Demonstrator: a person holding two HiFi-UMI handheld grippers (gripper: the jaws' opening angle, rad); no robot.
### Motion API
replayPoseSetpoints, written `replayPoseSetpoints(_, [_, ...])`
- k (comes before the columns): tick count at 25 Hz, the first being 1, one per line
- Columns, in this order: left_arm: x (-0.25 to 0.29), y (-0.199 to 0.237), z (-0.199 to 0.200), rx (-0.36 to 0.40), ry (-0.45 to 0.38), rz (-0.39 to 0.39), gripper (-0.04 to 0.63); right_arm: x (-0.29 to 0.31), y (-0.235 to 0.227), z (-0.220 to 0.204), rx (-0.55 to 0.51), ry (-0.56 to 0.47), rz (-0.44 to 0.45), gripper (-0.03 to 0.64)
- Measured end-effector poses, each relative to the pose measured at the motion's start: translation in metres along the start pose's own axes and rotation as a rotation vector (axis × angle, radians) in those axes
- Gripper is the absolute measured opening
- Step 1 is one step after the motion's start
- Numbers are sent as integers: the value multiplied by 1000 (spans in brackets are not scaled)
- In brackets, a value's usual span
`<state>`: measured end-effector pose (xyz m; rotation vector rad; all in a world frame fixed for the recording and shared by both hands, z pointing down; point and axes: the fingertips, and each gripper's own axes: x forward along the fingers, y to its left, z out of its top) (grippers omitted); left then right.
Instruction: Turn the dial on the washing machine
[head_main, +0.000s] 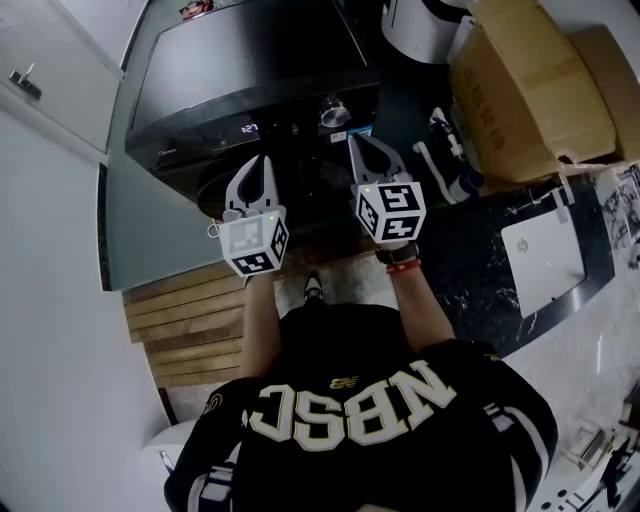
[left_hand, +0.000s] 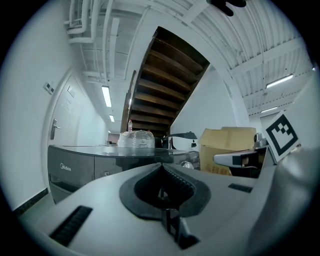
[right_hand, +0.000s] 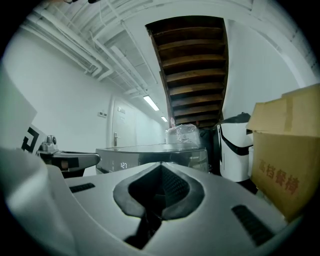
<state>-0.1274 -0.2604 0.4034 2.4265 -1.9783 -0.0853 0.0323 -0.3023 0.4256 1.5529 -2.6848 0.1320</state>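
White jaws were pressed together and empty on both the left gripper (head_main: 260, 165) and the right gripper (head_main: 358, 145) at mid-frame. Beyond them, upper centre, the silver dial (head_main: 334, 111) on the dark washing machine (head_main: 200, 90) stood clear of both. This fitted reaching in or backing off alike; either way, keeping the right gripper level with the dial seemed wise.

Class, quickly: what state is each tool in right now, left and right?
Left grey tool: closed, holding nothing.
Right grey tool: closed, holding nothing.
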Motion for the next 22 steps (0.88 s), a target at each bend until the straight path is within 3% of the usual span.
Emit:
replayPoseSetpoints(12, [-30, -35, -5, 6, 16, 4, 14, -35, 10, -7, -28, 9, 37, 6])
replayPoseSetpoints(22, [-17, 1, -45, -32, 76, 44, 15, -8, 6, -20, -10, 29, 31, 8])
